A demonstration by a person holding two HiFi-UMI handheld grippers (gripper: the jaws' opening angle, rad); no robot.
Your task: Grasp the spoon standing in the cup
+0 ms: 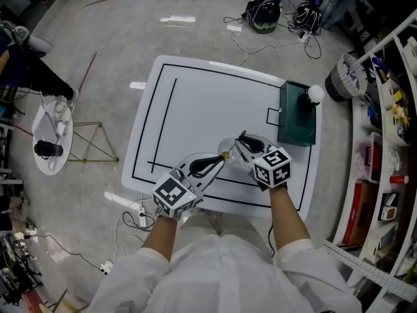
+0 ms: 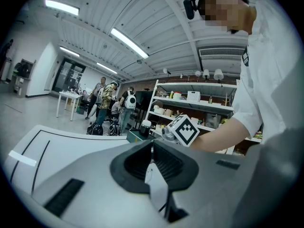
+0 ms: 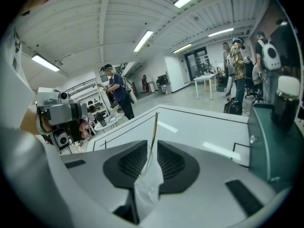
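Finish: desk point(image 1: 208, 103) smooth, white, slight sheen; cup point(image 3: 148, 186) clear, glossy; spoon point(image 3: 154, 127) thin gold-toned metal; right gripper point(image 3: 152, 145) pads point(image 3: 132, 163) black, ribbed, matt.

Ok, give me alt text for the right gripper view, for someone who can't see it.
The right gripper has its jaws slightly apart around a thin gold spoon handle that rises from a clear cup low between them. Beyond lies a white table with black lines, and a green box stands at the right.
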